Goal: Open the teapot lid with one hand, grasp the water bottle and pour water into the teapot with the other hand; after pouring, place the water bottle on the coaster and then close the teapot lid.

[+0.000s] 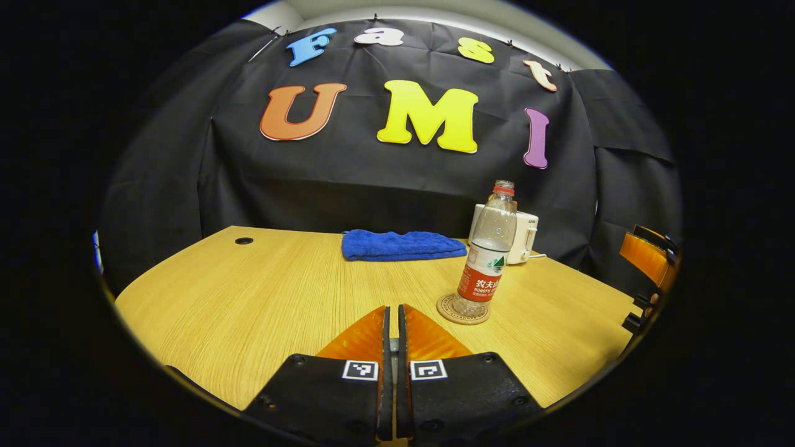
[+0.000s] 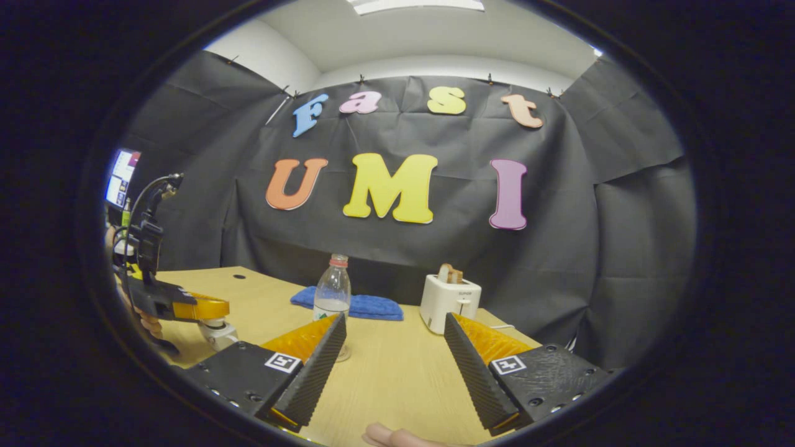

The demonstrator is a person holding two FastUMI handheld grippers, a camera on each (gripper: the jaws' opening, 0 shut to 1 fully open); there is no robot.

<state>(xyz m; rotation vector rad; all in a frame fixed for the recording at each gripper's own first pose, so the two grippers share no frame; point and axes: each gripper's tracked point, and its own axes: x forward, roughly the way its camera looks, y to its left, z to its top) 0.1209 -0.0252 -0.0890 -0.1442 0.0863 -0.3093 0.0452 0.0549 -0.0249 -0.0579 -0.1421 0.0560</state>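
Left claw [image 1: 391, 323]: I see its fingers clenched together, gripping nothing, low over the counter [image 1: 261, 292].
Right claw [image 2: 394, 347]: I see it released, fingers wide apart.
Water bottle [image 1: 489, 254]: upright on the coaster [image 1: 463, 309], cap on.
Blue towel [image 1: 400, 244]: folded at the counter's back.
Toaster [image 2: 448, 302]: beside it.

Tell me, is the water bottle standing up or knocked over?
Standing up. The water bottle rests on its base on the round coaster, neck pointing up, and no tool touches it.
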